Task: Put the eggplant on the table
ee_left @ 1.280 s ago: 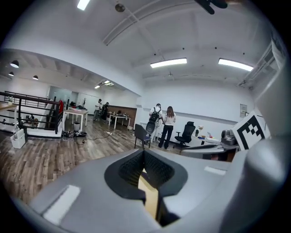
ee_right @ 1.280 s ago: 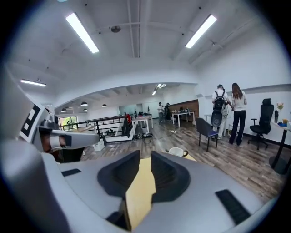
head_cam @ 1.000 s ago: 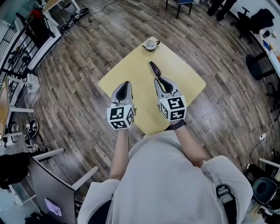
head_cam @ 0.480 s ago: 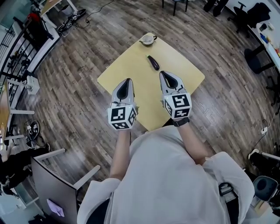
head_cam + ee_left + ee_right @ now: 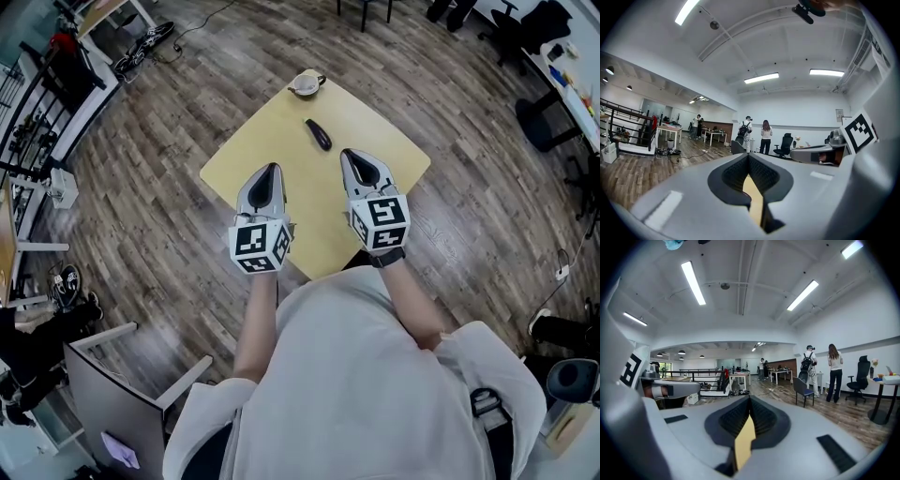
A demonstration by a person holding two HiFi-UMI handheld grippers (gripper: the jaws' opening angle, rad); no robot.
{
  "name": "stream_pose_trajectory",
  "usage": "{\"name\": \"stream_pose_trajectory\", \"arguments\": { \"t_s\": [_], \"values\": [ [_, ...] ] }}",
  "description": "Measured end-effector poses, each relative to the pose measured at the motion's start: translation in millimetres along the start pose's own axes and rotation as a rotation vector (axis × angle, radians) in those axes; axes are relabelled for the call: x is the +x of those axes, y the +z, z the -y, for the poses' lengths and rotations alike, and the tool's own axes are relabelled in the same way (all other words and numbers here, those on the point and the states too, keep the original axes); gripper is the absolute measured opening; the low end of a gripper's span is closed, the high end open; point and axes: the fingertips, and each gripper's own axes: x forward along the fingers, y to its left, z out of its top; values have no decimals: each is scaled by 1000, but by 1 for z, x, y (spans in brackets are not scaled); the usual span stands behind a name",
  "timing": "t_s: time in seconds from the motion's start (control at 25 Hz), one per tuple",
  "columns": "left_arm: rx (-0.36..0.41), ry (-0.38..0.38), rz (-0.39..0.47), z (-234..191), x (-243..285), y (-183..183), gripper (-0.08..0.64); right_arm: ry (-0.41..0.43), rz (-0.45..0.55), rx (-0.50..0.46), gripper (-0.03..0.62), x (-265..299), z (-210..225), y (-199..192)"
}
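Observation:
The dark purple eggplant (image 5: 318, 134) lies on the yellow table (image 5: 248, 145), toward its far side. My right gripper (image 5: 349, 155) hangs over the table just short of the eggplant, apart from it, shut and empty. My left gripper (image 5: 270, 170) is level with it to the left, also shut with nothing in it. In the left gripper view the left gripper (image 5: 749, 155) has its jaws pressed together and points out across the room. In the right gripper view the right gripper (image 5: 750, 397) does the same, so the eggplant shows in neither.
A small white bowl (image 5: 305, 85) sits at the table's far corner beyond the eggplant. Wooden floor surrounds the table. Office chairs (image 5: 548, 141) stand at the right, desks and cables at the upper left. People (image 5: 765, 137) stand far across the room.
The right gripper, whose tips were at the eggplant, has drawn back from it and shut. Both grippers have pulled back a little toward the person. The eggplant stays on the table.

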Motion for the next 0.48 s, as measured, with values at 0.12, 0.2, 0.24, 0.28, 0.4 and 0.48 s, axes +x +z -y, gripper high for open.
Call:
{"name": "stream_pose_trajectory", "arguments": {
  "t_s": [0.12,0.2,0.24,0.28,0.4,0.48],
  "values": [
    [-7,6,-9,1,7,-2,9,4,-7,2,12,4,6,0],
    [-10,10,-18,0,11,-5,9,6,-15,4,12,8,10,-3],
    [-11,13,-23,0,12,-8,9,8,-18,6,12,9,11,-4],
    [-12,16,-29,0,13,-10,9,9,-22,7,12,11,13,-6],
    [-20,28,-42,-2,19,-14,9,14,-38,5,12,18,19,-10],
    [-24,37,-51,-5,24,-18,9,18,-48,-3,12,26,23,-14]
  ]
}}
